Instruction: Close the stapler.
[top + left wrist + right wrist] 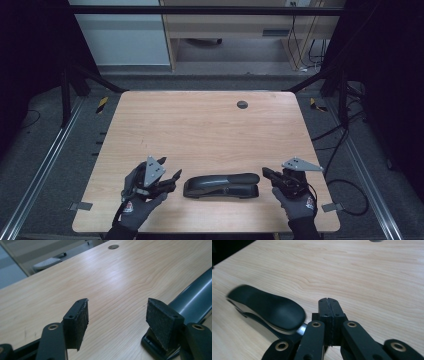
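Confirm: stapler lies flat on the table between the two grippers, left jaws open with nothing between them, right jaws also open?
Not quite. The right gripper is shut, its pads pressed together with nothing between them, as the right gripper view shows. The rest holds: the stapler lies flat on the table between the grippers, and the left gripper is open and empty.

Stapler lying lengthwise near the front edge of the tabletop, about midway across, between the two grippers. Left gripper just left of the stapler's left end with jaws apart and nothing between them, right gripper just right of its right end with jaws pressed together and empty, each in a hand reaching in over the front edge. Cable hole far behind, near the back edge and a little right of centre; floor and a cabinet beyond the tabletop.
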Motion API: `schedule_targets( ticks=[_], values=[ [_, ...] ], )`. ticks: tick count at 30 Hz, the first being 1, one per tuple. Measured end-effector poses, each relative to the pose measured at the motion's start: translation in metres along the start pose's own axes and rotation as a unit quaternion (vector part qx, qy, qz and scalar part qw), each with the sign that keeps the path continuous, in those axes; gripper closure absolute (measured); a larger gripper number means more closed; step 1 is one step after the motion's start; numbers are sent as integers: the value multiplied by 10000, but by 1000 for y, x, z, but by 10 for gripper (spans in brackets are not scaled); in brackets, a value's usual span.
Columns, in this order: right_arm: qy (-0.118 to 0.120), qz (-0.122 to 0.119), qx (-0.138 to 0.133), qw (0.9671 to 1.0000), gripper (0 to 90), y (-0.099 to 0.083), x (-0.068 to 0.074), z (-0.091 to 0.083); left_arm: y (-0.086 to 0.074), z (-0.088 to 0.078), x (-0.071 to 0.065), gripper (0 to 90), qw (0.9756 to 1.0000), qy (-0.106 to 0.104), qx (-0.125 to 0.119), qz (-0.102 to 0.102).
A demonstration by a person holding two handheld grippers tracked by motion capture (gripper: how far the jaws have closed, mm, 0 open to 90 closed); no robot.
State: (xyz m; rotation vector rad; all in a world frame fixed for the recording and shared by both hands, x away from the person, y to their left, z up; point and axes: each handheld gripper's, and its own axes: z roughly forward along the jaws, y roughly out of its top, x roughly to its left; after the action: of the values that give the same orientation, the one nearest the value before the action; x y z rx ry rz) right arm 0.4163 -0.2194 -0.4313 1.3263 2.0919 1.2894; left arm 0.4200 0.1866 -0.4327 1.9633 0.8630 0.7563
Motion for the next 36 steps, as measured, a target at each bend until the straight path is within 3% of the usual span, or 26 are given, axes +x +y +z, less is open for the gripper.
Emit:
schedule_targets(
  ticks=[3, 7, 11, 13, 16, 20, 28, 36],
  values=[
    [94, -33, -43, 9999, 900, 6, 7, 0, -12, -8, 14, 341, 9996, 176, 11, -211],
    [263, -120, -75, 9996, 900, 13, 20, 4, -22, -13, 23, 347, 9991, 279, 13, -308],
    [309, -235, 22, 9992, 900, 9, 29, 8, -36, -19, 34, 351, 9978, 435, 14, -507],
    [326, -222, -58, 9992, 900, 7, 28, 8, -40, -19, 36, 354, 9972, 459, 52, -590],
    [313, -174, -167, 9992, 900, 2, 28, 8, -45, -15, 38, 356, 9969, 484, 143, -607],
    [214, -231, -67, 9995, 900, -6, 27, 12, -48, -12, 36, 360, 9969, 457, 236, -590],
    [206, -193, -295, 9992, 900, -15, 29, 16, -48, -11, 35, 370, 9970, 457, 261, -559],
    [154, -143, -224, 9995, 900, -20, 28, 20, -49, -11, 35, 373, 9970, 451, 275, -556]
  ],
)
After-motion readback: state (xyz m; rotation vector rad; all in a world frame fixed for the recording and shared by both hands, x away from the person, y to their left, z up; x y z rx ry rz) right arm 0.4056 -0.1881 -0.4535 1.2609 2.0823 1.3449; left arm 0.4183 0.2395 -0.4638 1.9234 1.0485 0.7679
